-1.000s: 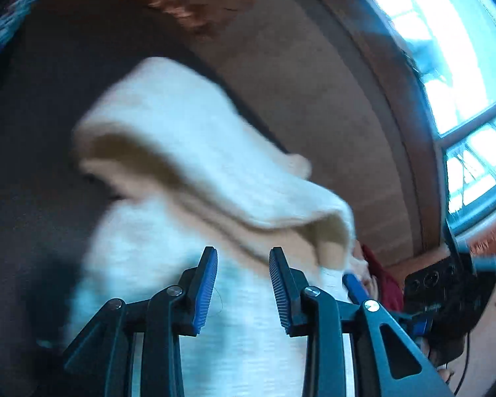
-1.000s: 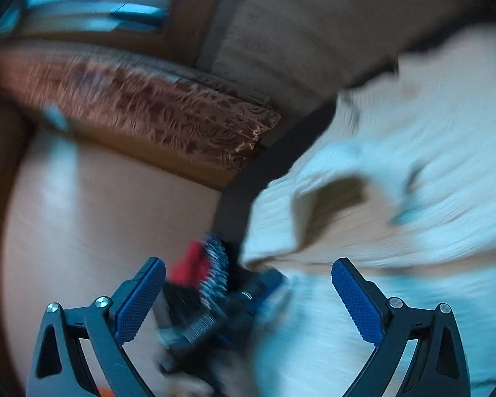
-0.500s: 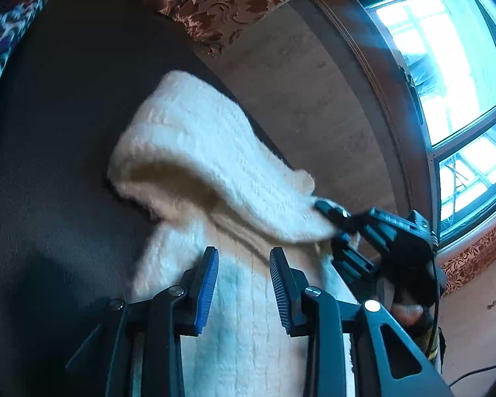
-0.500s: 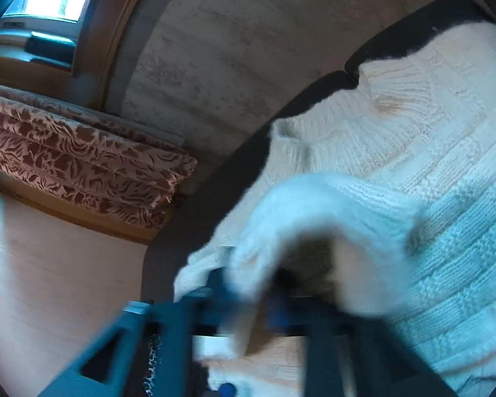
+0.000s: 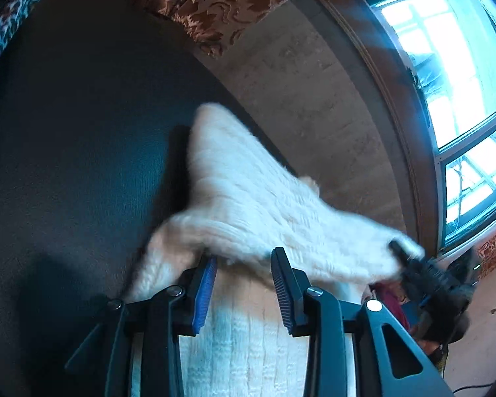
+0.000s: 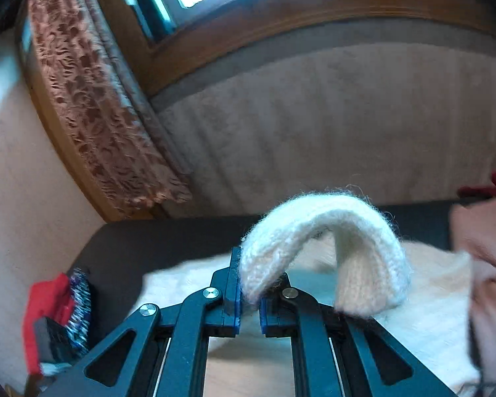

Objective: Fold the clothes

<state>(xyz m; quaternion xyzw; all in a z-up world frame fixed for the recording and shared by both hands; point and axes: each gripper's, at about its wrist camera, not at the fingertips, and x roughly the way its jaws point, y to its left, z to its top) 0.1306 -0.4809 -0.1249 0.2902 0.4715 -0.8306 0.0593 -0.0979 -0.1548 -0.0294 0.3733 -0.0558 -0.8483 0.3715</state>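
- your right gripper (image 6: 248, 292) is clamped on a fold of the white sweater (image 6: 324, 231), lifted over the dark tabletop (image 6: 168, 241).
- your left gripper (image 5: 243, 274) gapes beside the sweater, gripping nothing.
- risk: the thick knit may slip out if you tug fast.

- The table (image 5: 82, 132) has a dark, matte top; its far edge runs along a pale wall.
- A white knitted sweater (image 5: 248, 347) lies spread on it.
- In the right wrist view, pink and red clothes (image 6: 479, 231) sit at the sweater's right side.
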